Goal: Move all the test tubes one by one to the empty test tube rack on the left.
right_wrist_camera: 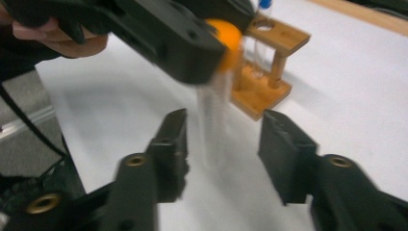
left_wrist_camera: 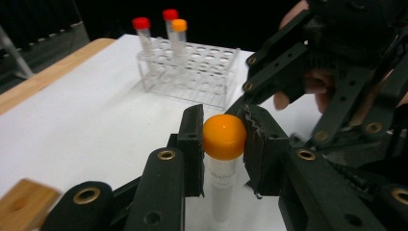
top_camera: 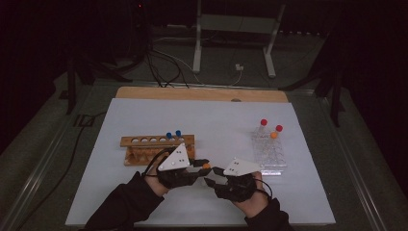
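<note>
- The orange-capped tube hangs upright above the white table, between the two racks; I judge it light, smooth, slippery plastic
- My left gripper clamps its cap, the grippiest part
- My right gripper is spread apart beside the tube's body

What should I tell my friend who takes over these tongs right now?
Left tongs: shut on the orange-capped tube, held upright above the white mat.
Right tongs: open, facing that tube, not touching it.
Wooden rack: two blue-capped tubes stand in it.
Clear rack: two red-capped tubes and one orange-capped one.
Left: probably hand the tube over and rack it.
</note>
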### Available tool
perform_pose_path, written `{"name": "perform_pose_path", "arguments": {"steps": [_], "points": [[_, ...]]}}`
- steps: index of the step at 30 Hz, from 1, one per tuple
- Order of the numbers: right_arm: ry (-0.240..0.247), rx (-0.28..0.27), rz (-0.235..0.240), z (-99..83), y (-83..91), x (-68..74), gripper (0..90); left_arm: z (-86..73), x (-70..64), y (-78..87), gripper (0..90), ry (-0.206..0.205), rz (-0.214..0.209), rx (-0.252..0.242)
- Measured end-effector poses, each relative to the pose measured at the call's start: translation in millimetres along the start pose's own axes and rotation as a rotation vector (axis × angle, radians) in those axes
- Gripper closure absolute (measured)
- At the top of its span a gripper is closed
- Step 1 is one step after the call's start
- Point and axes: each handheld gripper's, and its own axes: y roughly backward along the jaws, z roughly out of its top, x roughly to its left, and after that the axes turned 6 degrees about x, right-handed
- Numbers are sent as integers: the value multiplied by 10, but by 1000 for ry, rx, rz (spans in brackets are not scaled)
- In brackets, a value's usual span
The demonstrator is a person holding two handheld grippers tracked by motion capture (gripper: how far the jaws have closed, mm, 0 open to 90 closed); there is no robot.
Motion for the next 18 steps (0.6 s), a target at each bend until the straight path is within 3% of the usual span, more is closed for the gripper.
{"name": "perform_pose_path", "arguments": {"steps": [8, 14, 16, 18], "points": [[-48, -77, -66, 26, 142, -107, 194, 9, 163, 251, 718, 35, 77, -32], [-72, -120, -114, 16, 225, -188, 71, 13, 282, 404, 718, 61, 133, -52], [-74, -126, -106, 7, 238, -213, 8, 5, 322, 445, 718, 71, 157, -54], [-80, -138, -101, -5, 260, -236, 0, -9, 353, 482, 718, 82, 181, -57]]}}
